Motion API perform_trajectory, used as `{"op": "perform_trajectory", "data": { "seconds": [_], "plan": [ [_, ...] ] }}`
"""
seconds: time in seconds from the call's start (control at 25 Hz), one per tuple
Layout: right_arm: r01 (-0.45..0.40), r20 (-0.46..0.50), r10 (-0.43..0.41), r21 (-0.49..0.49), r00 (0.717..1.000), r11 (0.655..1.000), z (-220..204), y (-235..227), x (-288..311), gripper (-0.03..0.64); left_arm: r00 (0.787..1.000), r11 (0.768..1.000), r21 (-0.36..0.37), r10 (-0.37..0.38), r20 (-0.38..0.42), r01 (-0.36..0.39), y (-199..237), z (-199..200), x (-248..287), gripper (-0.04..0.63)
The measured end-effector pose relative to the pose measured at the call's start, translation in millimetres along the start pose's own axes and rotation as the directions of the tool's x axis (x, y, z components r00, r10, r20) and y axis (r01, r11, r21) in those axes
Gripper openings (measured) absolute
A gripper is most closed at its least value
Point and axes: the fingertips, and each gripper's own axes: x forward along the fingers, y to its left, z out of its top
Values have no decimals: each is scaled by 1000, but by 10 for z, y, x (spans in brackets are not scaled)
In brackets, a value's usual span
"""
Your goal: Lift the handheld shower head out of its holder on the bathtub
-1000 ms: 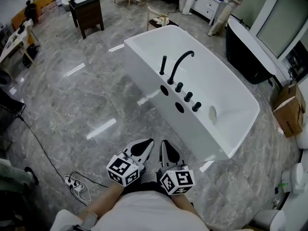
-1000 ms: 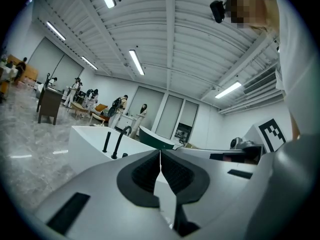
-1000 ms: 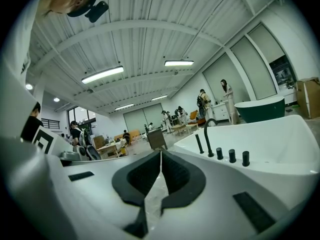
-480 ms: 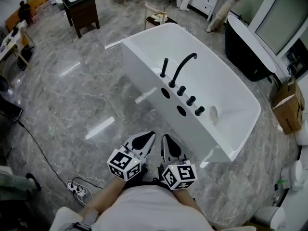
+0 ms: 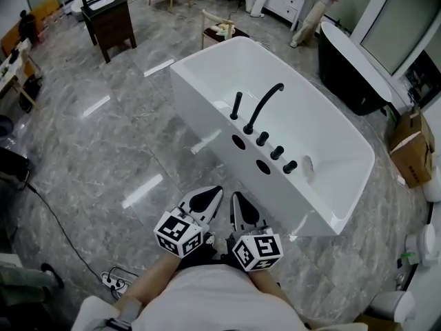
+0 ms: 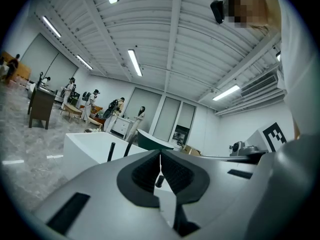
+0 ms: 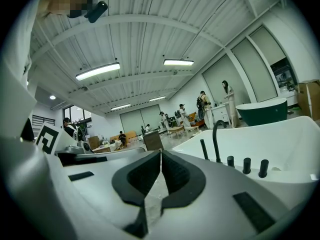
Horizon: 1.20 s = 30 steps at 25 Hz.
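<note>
Head view: the left gripper [image 5: 204,202] and right gripper [image 5: 241,212] are held side by side close to the person's body. Both sets of jaws point at the near wall of the white bathtub [image 5: 207,109] across a stretch of grey floor [image 5: 103,157]. The handheld shower head [image 5: 236,105], a slim black wand, stands upright in its holder [image 5: 234,118] on the rim. It is ahead of both jaw tips and well apart from them, just beside the arched spout [image 5: 265,101] and a row of knobs [image 5: 276,152]. The pose reads as an approach, with the reach yet to be made.

Left gripper view: the jaws are pressed together with nothing between them, and the wand [image 6: 111,151] rises ahead and to their left.

Right gripper view: these jaws are also closed and empty. The wand [image 7: 204,149] stands ahead and to their right, likely the nearer reach. Either pair must part before it can take the wand.
</note>
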Motion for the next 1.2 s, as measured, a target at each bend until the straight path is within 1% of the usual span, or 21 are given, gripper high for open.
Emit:
{"op": "perform_trajectory", "data": {
  "seconds": [0.24, 0.48, 0.68, 0.92, 1.2],
  "plan": [
    [9, -21, -9, 7, 1000, 1000, -54, -2, 83, 18, 1000, 1000, -26, 0, -4, 0, 131, -22, 2, 12],
    [25, -40, -23, 32, 999, 999, -60, -72, 199, 18, 999, 998, -55, 33, -6, -34, 331, 4, 3, 12],
    [8, -50, -6, 30, 999, 1000, -39, -95, 312, 18, 999, 996, -72, 53, -14, -54, 425, -13, 42, 12],
    [-2, -55, 3, 32, 998, 999, -18, -240, 494, 18, 998, 995, -74, 64, -20, -66, 530, -17, 201, 12],
    [-20, -56, 22, 24, 998, 1000, 57, -333, 780, 18, 995, 991, -87, 100, -17, -101, 777, 49, 376, 12]
  ]
}}
